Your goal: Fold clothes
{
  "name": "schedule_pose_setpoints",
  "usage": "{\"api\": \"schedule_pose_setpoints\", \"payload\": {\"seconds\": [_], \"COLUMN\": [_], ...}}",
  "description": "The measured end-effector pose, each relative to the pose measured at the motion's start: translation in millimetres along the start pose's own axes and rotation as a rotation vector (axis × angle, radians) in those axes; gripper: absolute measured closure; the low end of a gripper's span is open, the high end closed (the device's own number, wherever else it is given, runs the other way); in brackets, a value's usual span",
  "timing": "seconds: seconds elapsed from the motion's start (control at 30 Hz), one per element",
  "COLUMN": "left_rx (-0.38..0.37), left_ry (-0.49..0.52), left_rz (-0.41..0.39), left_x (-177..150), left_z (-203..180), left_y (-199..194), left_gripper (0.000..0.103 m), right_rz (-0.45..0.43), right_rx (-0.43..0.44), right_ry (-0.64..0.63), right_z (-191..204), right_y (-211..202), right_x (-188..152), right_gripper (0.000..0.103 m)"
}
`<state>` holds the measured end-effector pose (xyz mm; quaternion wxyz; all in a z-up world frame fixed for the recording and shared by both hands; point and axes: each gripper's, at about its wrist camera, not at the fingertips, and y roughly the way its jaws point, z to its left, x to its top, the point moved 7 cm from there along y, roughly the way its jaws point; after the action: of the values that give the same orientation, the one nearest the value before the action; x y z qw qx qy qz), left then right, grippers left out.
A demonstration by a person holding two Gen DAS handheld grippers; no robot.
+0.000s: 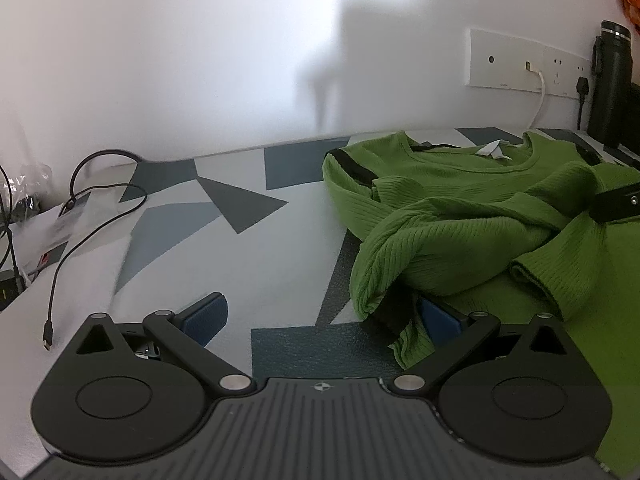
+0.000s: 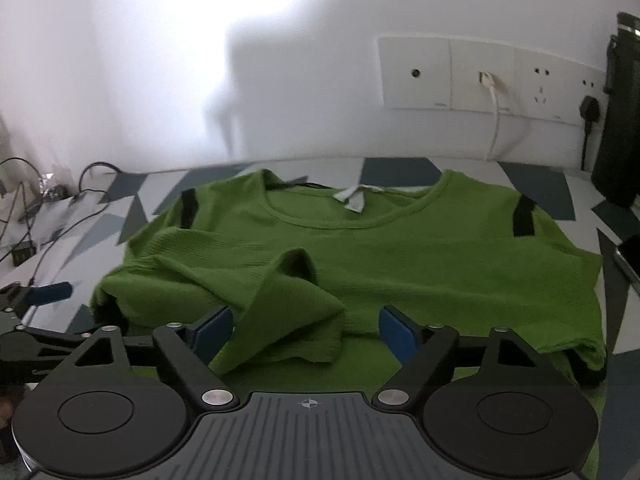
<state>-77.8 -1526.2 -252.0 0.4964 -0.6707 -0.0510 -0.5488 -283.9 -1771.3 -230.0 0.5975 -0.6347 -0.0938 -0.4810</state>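
A green ribbed top [image 2: 400,248] with black shoulder strips lies flat on the patterned table [image 2: 400,170], neckline toward the wall. One sleeve [image 2: 288,312] is folded across its front, and the cuff lies between the wide-apart blue pads of my open right gripper [image 2: 304,330]. In the left wrist view the top [image 1: 460,200] fills the right side. My left gripper [image 1: 320,318] is open at its left edge, the right pad [image 1: 438,320] partly tucked behind a bunched fold of green cloth, the left pad over bare table.
Black cables [image 1: 80,216] and small clutter lie at the table's left edge. A white wall socket panel [image 1: 520,64] with plugged leads and a tall black flask [image 1: 610,84] stand behind the top on the right.
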Motion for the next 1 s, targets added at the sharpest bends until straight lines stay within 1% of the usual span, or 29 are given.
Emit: {"api": "schedule_pose_setpoints", "payload": {"seconds": [0.13, 0.17, 0.23, 0.3, 0.37, 0.43, 0.63, 0.83, 1.0], "left_rx": [0.005, 0.004, 0.002, 0.001, 0.000, -0.002, -0.007, -0.046, -0.047], "left_ry": [0.008, 0.008, 0.003, -0.004, -0.009, -0.012, -0.018, -0.081, -0.084], "left_rz": [-0.001, 0.000, 0.002, 0.005, 0.008, 0.009, 0.012, 0.036, 0.035], "left_x": [0.4, 0.4, 0.4, 0.1, 0.0, 0.0, -0.1, -2.2, -3.0], "left_z": [-0.8, -0.6, -0.2, 0.3, 0.6, 0.9, 1.9, 8.3, 8.2], "left_y": [-0.5, -0.4, -0.2, -0.3, -0.1, -0.1, 0.0, 2.8, 2.8], "left_gripper": [0.001, 0.001, 0.001, 0.000, 0.000, 0.000, 0.000, 0.000, 0.000], "right_rz": [0.028, 0.032, 0.036, 0.039, 0.040, 0.050, 0.045, 0.040, 0.020], "right_rx": [-0.050, -0.060, -0.084, -0.129, -0.161, -0.170, -0.154, -0.131, -0.133], "right_ry": [-0.046, -0.060, -0.094, -0.136, -0.172, -0.188, -0.147, -0.113, -0.109], "right_z": [-1.5, -0.7, 2.0, 4.4, 7.0, 8.4, 5.4, 1.9, 1.7], "right_y": [6.4, 7.5, 9.2, 11.8, 15.2, 19.1, 21.6, 22.4, 21.2], "right_x": [-7.4, -9.6, -14.2, -19.3, -23.9, -28.6, -31.8, -33.7, -36.1], "right_gripper": [0.019, 0.014, 0.010, 0.003, 0.003, 0.001, 0.001, 0.001, 0.001]}}
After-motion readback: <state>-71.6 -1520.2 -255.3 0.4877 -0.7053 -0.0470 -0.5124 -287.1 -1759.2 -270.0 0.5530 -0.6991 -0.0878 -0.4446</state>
